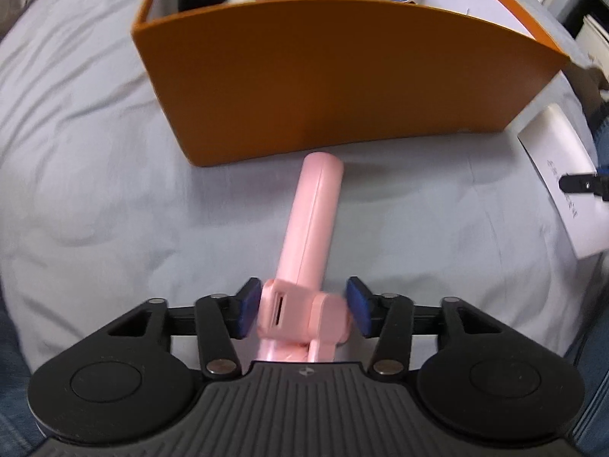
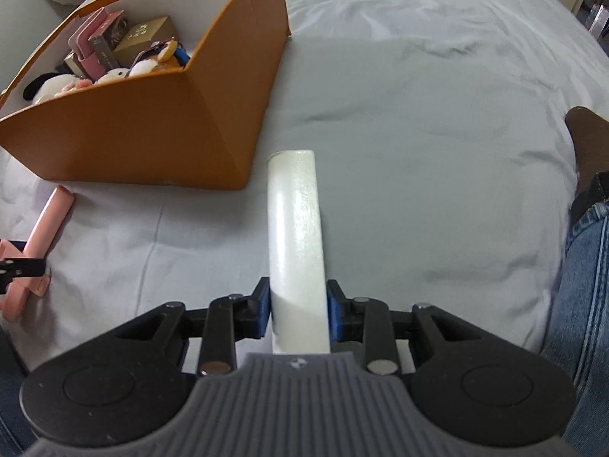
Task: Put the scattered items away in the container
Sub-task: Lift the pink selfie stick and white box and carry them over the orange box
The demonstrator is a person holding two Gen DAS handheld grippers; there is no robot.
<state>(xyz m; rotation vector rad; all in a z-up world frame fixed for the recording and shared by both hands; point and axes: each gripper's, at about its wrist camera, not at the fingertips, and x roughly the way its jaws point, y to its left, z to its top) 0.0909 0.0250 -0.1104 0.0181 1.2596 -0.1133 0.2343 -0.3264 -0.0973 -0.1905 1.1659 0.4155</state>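
Observation:
A pink stick-shaped gadget [image 1: 312, 224] points toward the orange box [image 1: 342, 83]. Its blocky head, blurred, sits between the blue pads of my left gripper [image 1: 304, 310], and both pads touch its sides. In the right wrist view the same gadget [image 2: 49, 221] shows at the far left, low over the sheet. My right gripper [image 2: 298, 312] is shut on a glossy white tube [image 2: 295, 228] that sticks out forward beside the box's near corner [image 2: 236, 175]. The tube [image 1: 559, 198] also shows at the right edge of the left wrist view.
The orange box [image 2: 133, 144] holds small cartons and plush toys at its far end. A grey-white bedsheet [image 2: 418, 152] spreads wide to the right of the box. A person's jeans leg [image 2: 586, 274] and a dark brown shape [image 2: 586, 141] lie along the right edge.

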